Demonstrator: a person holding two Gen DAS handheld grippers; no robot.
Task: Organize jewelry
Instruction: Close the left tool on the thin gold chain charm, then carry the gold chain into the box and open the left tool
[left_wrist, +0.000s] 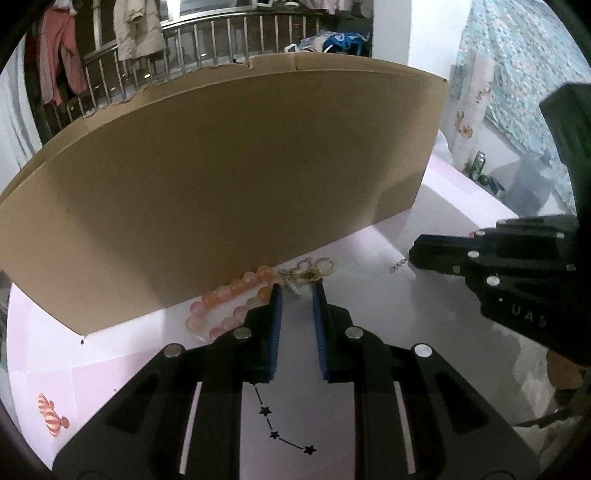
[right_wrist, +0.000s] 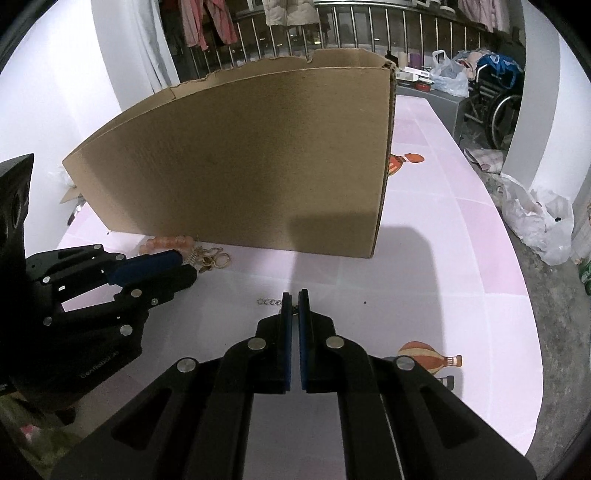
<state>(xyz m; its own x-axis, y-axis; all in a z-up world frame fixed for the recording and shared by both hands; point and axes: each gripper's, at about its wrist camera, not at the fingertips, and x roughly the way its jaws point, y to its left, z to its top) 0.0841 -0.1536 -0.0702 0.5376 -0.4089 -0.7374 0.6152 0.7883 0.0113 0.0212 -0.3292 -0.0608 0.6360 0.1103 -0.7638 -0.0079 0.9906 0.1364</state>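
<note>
Right hand-held gripper (right_wrist: 294, 295) pinches one thin silver chain (right_wrist: 269, 302) on the pink table (right_wrist: 443, 229); left hand-held gripper (left_wrist: 297, 290) gapes, empty, near one pink bead bracelet (left_wrist: 229, 302), gold rings (left_wrist: 314, 267), one cardboard box (left_wrist: 221, 184).

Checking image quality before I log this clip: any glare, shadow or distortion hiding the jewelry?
Left wrist: fisheye bows the box; glare whitens the table, yet beads and gold rings stay readable. Right wrist: a dark shadow falls across the table beyond the right gripper; the chain looks small and faint.
</note>
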